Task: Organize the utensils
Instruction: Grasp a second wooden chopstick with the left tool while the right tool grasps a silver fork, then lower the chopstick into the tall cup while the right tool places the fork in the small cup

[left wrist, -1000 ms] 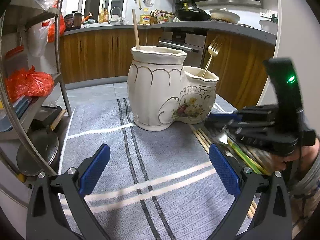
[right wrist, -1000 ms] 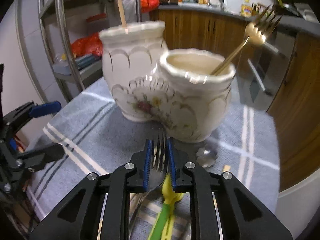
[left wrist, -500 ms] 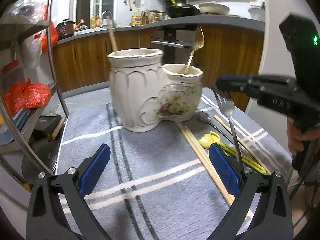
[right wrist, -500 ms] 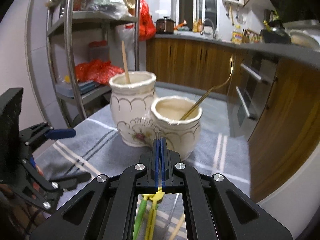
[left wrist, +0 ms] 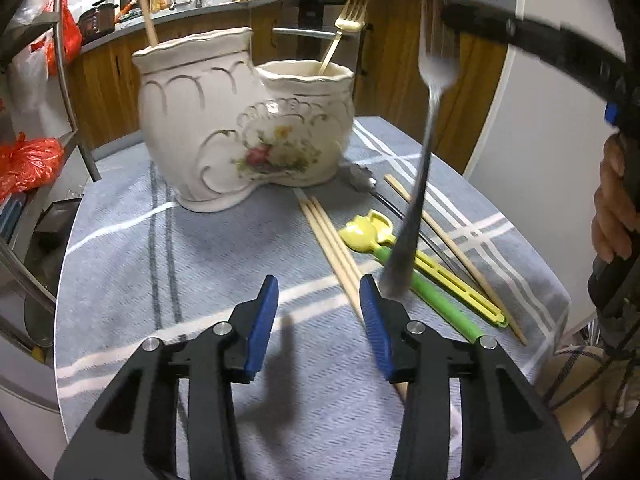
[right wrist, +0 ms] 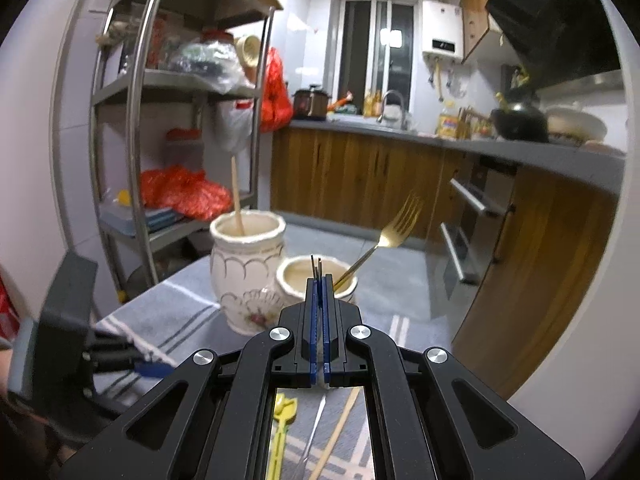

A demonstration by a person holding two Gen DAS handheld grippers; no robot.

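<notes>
— So, what are the right tongs (right wrist: 319,280) doing?

— Clamped tight on a silver metal fork (left wrist: 425,152); the blue pads are pressed together with the tines poking out above them. In the left view the fork hangs tines-up, handle slanting down over the tabletop.

— And the left tongs (left wrist: 318,308)?

— Parted, nothing between the blue pads, hovering low over the grey striped cloth (left wrist: 168,240).

— Where's the holder?

— The cream ceramic two-pot utensil holder with a flower print (left wrist: 244,120) stands on the cloth beyond them. A wooden chopstick (left wrist: 146,12) stands in the taller pot, a gold fork (left wrist: 340,36) leans in the shorter one.

— Anything lying loose?

— A pair of wooden chopsticks (left wrist: 332,248), a yellow plastic utensil (left wrist: 424,260) touching a green one (left wrist: 436,296), and another chopstick (left wrist: 452,248) on the right.
</notes>
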